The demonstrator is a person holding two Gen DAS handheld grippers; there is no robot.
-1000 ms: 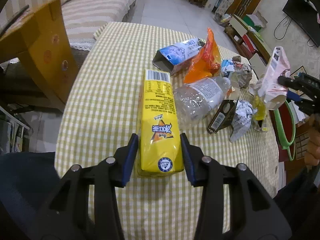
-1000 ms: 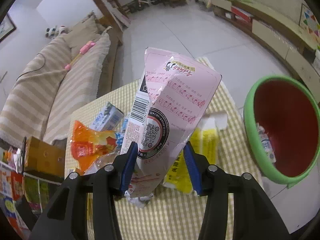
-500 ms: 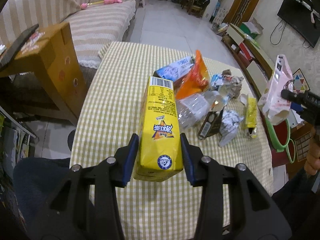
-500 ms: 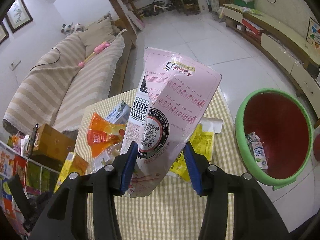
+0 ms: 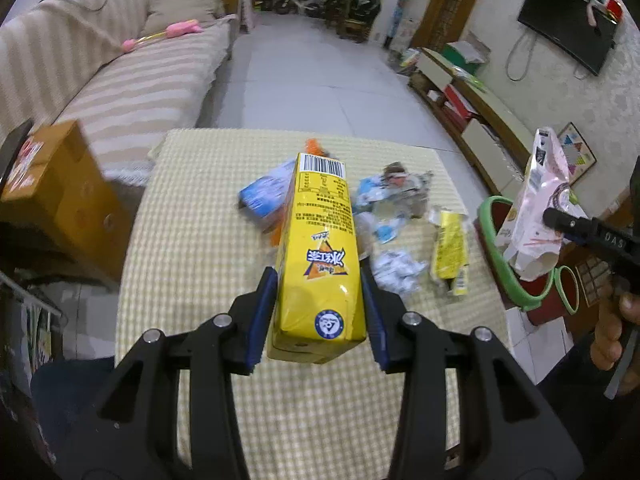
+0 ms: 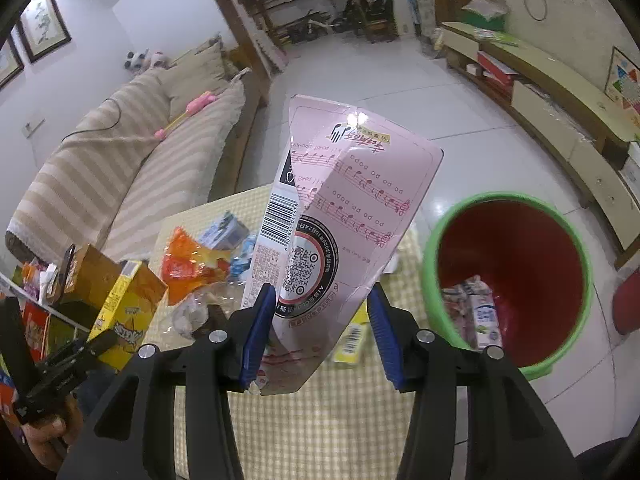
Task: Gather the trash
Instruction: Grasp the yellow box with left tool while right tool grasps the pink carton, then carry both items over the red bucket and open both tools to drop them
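Left gripper [image 5: 318,312] clamped on a yellow carton [image 5: 320,264], lifted clear above the checked table [image 5: 192,240]. Right gripper [image 6: 320,332] clamped on a pink bag [image 6: 340,232], held up beside the green bin [image 6: 576,344]. More scraps strewn over the table: orange wrapper [image 6: 188,268], blue carton [image 5: 264,196], crumpled paper [image 5: 396,272].

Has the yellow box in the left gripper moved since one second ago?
Yes. The yellow box, clamped in the left gripper, lay on the checked tablecloth a second ago; now it is lifted off it.
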